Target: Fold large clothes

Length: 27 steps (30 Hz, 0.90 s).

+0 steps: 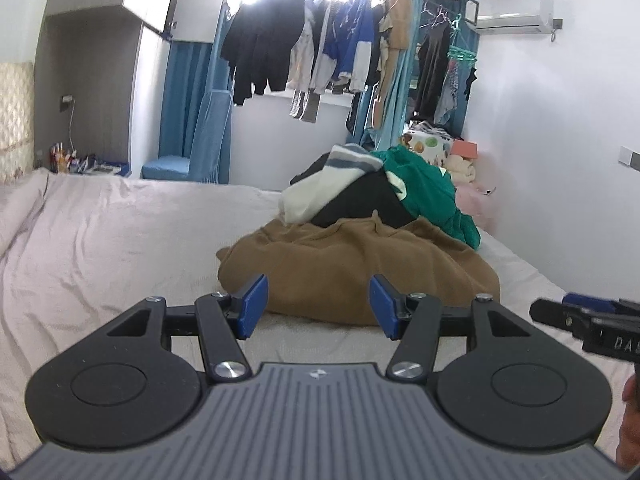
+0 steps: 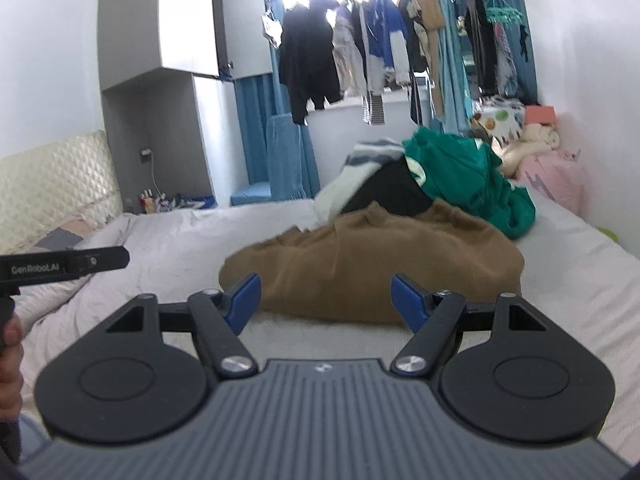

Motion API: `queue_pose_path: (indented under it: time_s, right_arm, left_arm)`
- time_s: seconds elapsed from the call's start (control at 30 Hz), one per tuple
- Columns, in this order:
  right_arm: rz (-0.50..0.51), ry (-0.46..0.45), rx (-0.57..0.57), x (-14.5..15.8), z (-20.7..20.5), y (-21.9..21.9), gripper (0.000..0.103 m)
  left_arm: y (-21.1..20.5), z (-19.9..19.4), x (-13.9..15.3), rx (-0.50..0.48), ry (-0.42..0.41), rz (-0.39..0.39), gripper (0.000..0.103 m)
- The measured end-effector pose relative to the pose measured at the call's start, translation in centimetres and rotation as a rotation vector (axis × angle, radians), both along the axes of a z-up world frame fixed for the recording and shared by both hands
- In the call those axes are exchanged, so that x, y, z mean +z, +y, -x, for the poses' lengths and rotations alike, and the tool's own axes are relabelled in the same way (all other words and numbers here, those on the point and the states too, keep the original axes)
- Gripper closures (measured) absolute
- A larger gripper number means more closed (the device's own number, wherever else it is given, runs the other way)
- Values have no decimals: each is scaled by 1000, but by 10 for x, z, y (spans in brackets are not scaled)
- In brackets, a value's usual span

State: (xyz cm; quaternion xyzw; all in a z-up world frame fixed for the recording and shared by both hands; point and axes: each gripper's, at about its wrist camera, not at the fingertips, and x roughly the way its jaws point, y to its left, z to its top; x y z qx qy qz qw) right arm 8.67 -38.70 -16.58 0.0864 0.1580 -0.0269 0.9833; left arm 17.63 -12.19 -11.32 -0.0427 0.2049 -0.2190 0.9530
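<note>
A crumpled brown garment (image 1: 360, 264) (image 2: 372, 264) lies at the front of a heap on the bed. Behind it are a black garment (image 1: 368, 204) (image 2: 392, 188), a white and grey striped one (image 1: 332, 176) (image 2: 360, 168) and a green one (image 1: 428, 188) (image 2: 464, 172). My left gripper (image 1: 318, 306) is open, just short of the brown garment's near edge, with nothing between its blue pads (image 1: 254, 306). My right gripper (image 2: 326, 302) is also open and empty, in front of the same edge. Each gripper's body shows at the side of the other's view.
The bed sheet (image 1: 112, 240) (image 2: 180, 236) stretches wide to the left of the heap. A padded headboard (image 2: 56, 176) stands at the left, a white wall (image 1: 560, 160) on the right. Clothes hang on a rack (image 1: 320, 40) by the window. A person's hand (image 2: 10, 344) holds the left gripper.
</note>
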Motion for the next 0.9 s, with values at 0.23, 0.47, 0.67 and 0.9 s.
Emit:
queue_pose_path:
  time_s: [0.23, 0.47, 0.67, 0.9]
  right_arm:
    - [0, 46, -24, -21, -3, 1, 28]
    - [2, 85, -54, -35, -9, -3, 28]
    - [14, 91, -66, -37, -11, -6, 28]
    - [23, 92, -70, -37, -15, -9, 28]
  left_arm:
    - [-2, -13, -24, 6, 37, 0, 41]
    - [-12, -22, -35, 8, 49, -34, 40]
    - [-15, -24, -37, 0, 57, -35, 32]
    - [-17, -26, -37, 2, 62, -40, 12]
